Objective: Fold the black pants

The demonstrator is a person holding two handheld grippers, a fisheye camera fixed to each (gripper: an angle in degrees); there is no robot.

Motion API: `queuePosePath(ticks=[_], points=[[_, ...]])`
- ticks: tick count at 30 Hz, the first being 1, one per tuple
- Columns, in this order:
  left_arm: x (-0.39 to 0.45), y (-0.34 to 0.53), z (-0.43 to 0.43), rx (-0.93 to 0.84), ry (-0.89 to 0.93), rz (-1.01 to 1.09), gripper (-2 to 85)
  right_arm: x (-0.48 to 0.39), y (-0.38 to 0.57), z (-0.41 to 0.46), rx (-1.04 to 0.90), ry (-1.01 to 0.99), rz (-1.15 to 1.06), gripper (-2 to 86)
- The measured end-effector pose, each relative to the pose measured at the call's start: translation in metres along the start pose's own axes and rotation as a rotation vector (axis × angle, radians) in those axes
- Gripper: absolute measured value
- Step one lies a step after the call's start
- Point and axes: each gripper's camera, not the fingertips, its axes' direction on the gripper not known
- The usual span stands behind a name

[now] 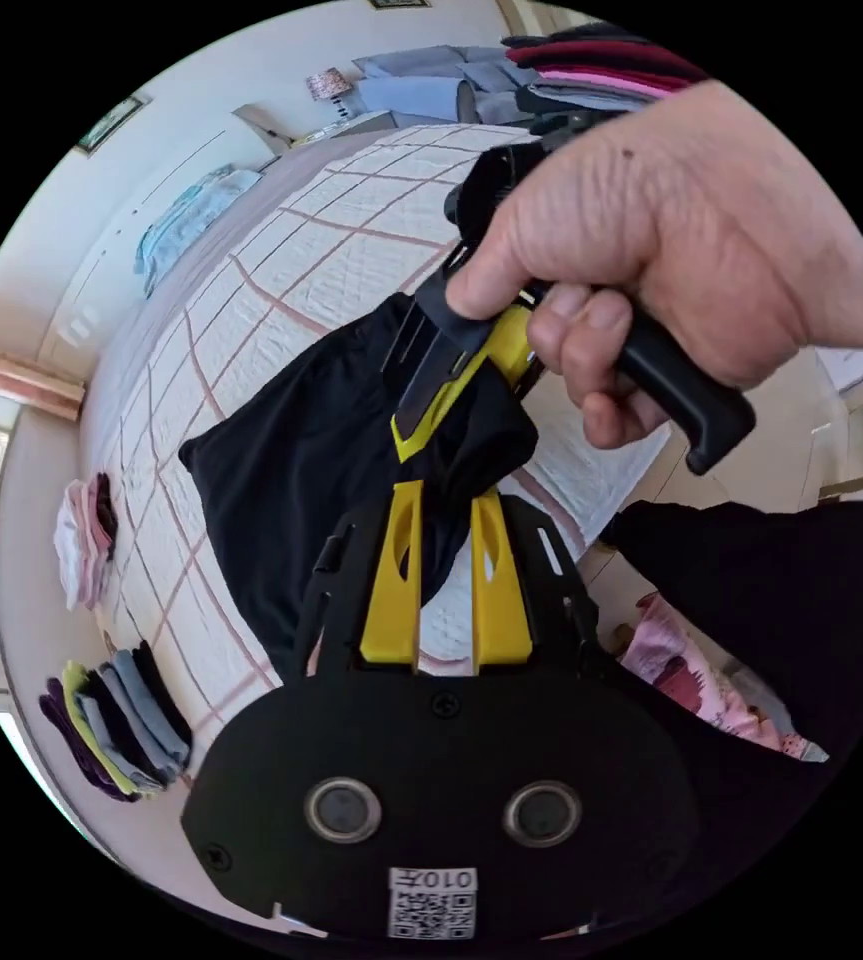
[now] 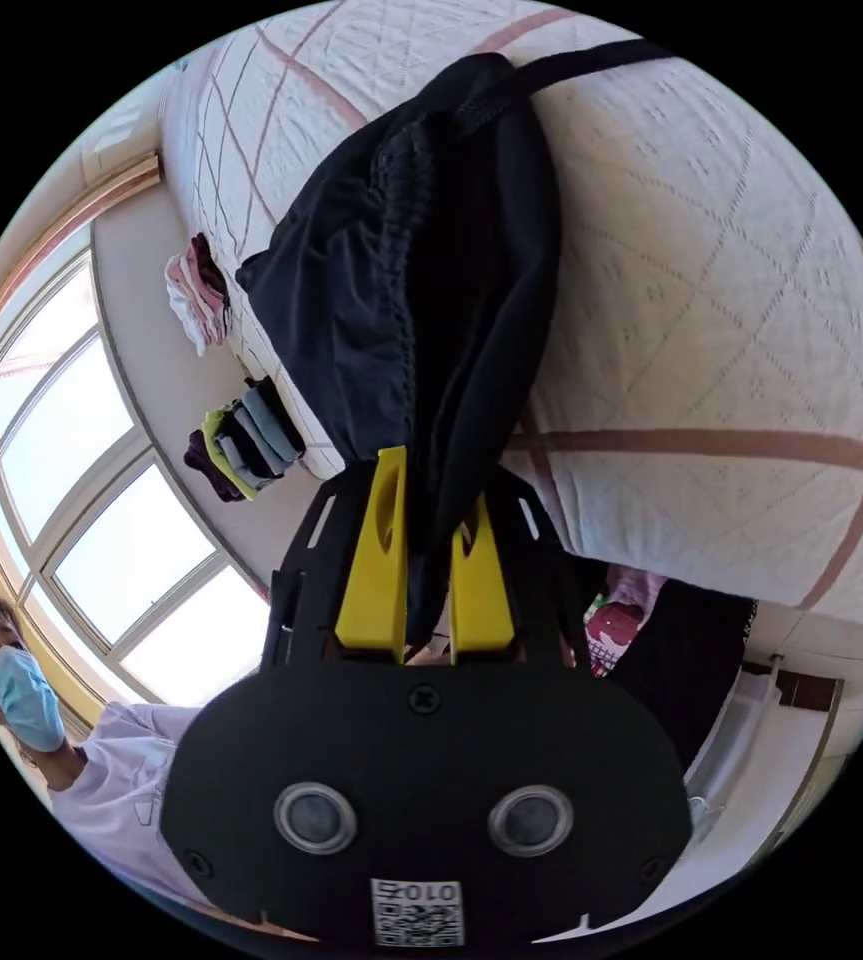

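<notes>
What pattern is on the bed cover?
White quilted bed cover with a pinkish-brown grid of stripes; clearest in left gripper view.

Left gripper view: camera sits close above the bed [image 1: 351, 250], facing along the quilt toward the headboard wall at 12 o'clock. Right gripper view: camera sits nearer the bed [image 2: 711, 330] edge. Shared: black pants [image 1: 301, 460], folded stacks [image 2: 246, 435].

Both grippers [image 1: 446, 540] [image 2: 426, 560] clamped on cloth

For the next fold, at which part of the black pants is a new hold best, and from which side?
Probably the free far corner of the black pants, which lies flat on the quilt. Come from the quilt's open side, low and flat. The near end is already bunched up in the left tongs and right tongs.
</notes>
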Motion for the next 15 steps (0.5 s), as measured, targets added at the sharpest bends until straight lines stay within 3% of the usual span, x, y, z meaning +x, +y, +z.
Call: queuePosePath(ticks=[3, 5, 8, 15], points=[[-0.075, 0.071, 0.017, 0.002, 0.418, -0.476, 9.0, -0.003, 0.008, -0.006, 0.016, -0.168, 0.003, 7.3], [-0.123, 0.159, 0.059, 0.117, 0.827, -0.867, 11.5, -0.009, 0.012, -0.007, 0.029, -0.293, 0.003, 7.2], [-0.152, 0.242, 0.11, 0.319, 1.042, -1.19, 14.3, -0.028, 0.015, -0.006, 0.026, -0.347, -0.016, 6.9], [-0.177, 0.295, 0.202, 0.666, 1.254, -1.455, 19.4, -0.052, 0.028, -0.001, 0.019, -0.431, 0.012, 6.7]])
